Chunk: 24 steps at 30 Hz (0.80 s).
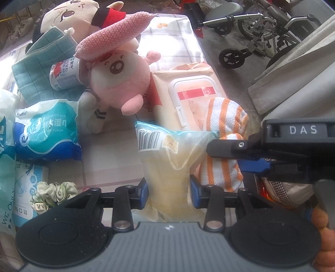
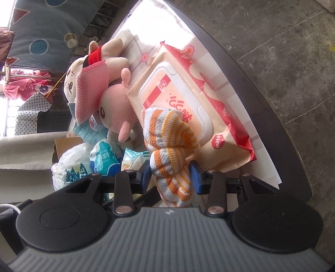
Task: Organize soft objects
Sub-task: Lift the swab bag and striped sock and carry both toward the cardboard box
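My left gripper [image 1: 169,193] is shut on a clear plastic pack of yellow cloths [image 1: 167,165] with a barcode label. My right gripper [image 2: 170,175] is shut on an orange-and-white striped towel [image 2: 170,136]; the towel also shows in the left wrist view [image 1: 225,117], with the right gripper [image 1: 236,154] clamped on it beside the yellow pack. A pink pig plush [image 1: 119,79] lies behind, with a pink knitted cloth [image 1: 113,35] on top of it. A large wet-wipes pack [image 1: 188,94] lies under the towel.
A beige doll [image 1: 69,16], a green cloth [image 1: 41,62], a small tissue pack [image 1: 65,73], a blue wipes pack [image 1: 46,129], a scrunchie [image 1: 54,192] and white bags fill the left. The table's dark edge [image 2: 272,100] runs on the right. Wheelchairs [image 1: 261,31] stand beyond.
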Available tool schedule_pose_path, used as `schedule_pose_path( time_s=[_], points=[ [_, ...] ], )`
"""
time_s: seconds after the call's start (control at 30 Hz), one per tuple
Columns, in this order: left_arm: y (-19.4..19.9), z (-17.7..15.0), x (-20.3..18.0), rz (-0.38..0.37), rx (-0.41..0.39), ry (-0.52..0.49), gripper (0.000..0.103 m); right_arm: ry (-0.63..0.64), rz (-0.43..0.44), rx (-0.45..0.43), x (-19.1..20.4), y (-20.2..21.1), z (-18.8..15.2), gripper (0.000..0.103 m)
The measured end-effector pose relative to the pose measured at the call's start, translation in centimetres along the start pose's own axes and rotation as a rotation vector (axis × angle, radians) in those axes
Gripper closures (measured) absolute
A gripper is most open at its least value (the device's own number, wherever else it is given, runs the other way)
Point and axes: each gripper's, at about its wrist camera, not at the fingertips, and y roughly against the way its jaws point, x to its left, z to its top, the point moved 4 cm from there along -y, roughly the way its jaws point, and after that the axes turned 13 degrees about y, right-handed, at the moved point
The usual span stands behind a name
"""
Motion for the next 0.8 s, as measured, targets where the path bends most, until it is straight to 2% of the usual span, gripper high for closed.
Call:
schedule_pose_path(
  time_s=[0.2,0.43,0.63,0.8],
  points=[
    [1.8,0.9,-1.8,-0.040,-0.012,-0.027,0.063,-0.003,-0.010,-0.053,0.4,3.2,1.1,0.066],
    [4.1,4.4,-4.0,-0.090,-0.097,-0.051,0.063,0.033,-0.005,-0.142,2.2,6.5,5.0,0.066],
    [6.8,8.7,-4.0,-0.103,-0.199,-0.056,0.063,0.096,0.020,-0.216,6.2,7.5,9.0,0.066],
    [9.7,12.0,-1.1,-0.100,-0.271,-0.031,0.063,0.150,0.051,-0.239,11.5,6.4,11.6,0.066]
  ],
)
